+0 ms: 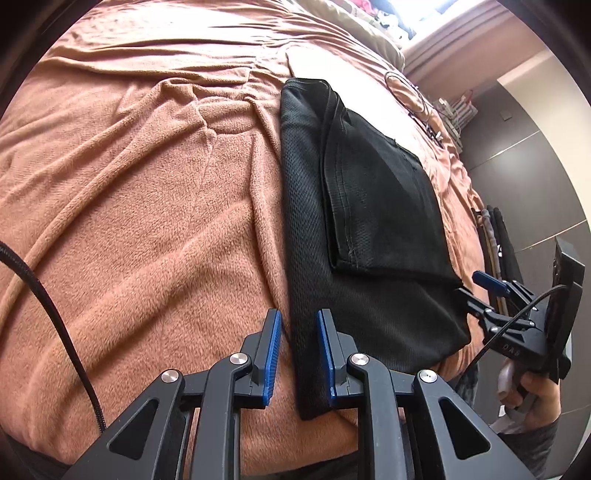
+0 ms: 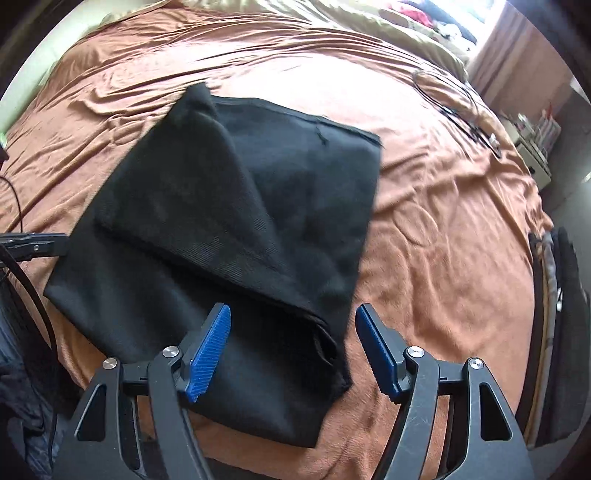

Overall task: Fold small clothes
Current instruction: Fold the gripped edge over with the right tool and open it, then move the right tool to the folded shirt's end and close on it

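Garment: black mesh-knit garment [image 1: 369,229] [image 2: 229,236], lying flat on the bed, partly folded; a smaller top layer is doubled over a wider bottom layer.
Top layer: its seamed edge runs along the side away from the grippers; in the right wrist view its near fold ends short of the garment's near edge.
Bed cover: terracotta fleece blanket [image 1: 147,221] [image 2: 443,229], wrinkled, under the whole garment and showing on every side of it.
Left gripper: left gripper [image 1: 298,354] at the garment's near left corner; fingers parted with a narrow gap, the garment's long edge running between them; no cloth pinched as far as the left wrist view shows.
Right gripper: right gripper [image 1: 476,286] [image 2: 295,350] at the garment's near right corner; fingers spread wide. In the right wrist view one blue pad [image 2: 208,354] sits over the bottom layer and the other over bare blanket just beside the garment's corner; nothing held.
Hand: person's right hand [image 1: 535,395] around the right gripper's handle, beyond the garment's right side.
Cables: a black cable [image 1: 55,314] crosses the blanket well left of the garment; a thin wire loop [image 1: 413,99] [image 2: 461,107] lies on the blanket past the garment's far right corner.
Far end: beige bedding [image 2: 388,29] beyond the garment, toward a bright window.
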Demonstrator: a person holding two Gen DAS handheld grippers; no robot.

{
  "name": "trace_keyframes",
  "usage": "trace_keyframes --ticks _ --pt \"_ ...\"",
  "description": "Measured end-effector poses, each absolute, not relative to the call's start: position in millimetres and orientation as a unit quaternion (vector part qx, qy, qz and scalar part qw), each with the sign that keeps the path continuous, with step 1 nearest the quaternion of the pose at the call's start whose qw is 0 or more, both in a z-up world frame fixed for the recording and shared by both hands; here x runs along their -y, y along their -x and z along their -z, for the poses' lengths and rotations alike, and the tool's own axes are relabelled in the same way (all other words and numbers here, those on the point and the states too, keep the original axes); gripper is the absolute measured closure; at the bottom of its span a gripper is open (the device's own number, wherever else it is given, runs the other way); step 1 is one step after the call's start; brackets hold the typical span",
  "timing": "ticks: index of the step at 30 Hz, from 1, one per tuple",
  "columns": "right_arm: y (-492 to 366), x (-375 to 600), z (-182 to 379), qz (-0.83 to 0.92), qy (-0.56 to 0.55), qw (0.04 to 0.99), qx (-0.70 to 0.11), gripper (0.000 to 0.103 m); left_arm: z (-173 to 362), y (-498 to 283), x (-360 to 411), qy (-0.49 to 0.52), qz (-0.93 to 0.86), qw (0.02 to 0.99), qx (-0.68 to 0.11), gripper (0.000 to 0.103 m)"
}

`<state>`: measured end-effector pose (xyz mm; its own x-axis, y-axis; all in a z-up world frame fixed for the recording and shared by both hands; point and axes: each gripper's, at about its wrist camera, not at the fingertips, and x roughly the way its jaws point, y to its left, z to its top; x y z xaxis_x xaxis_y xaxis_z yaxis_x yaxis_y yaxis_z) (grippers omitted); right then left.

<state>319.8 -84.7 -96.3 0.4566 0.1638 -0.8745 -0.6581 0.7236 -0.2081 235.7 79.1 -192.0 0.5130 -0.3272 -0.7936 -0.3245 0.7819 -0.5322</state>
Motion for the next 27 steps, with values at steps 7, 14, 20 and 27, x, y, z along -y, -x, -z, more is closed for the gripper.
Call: trace_keyframes --ticks 7,14,20,27 --pt "-310.3 34.6 107.1 -0.288 0.31 0.786 -0.451 0.035 195.4 -241.5 -85.7 0.346 0.014 0.804 -0.484 0.082" --pt "-319.0 7.8 126.5 -0.298 0.334 0.769 -0.456 0.034 202.2 -247.7 -85.6 0.345 0.023 0.801 -0.489 0.082" --pt "-341.1 9.2 127.2 -0.292 0.307 0.779 -0.463 0.032 205.3 -251.3 -79.3 0.337 0.014 0.802 -0.493 0.082" --pt "-378.3 17.0 124.1 -0.258 0.268 0.798 -0.475 0.032 206.3 -254.1 -74.3 0.327 -0.001 0.802 -0.501 0.082"
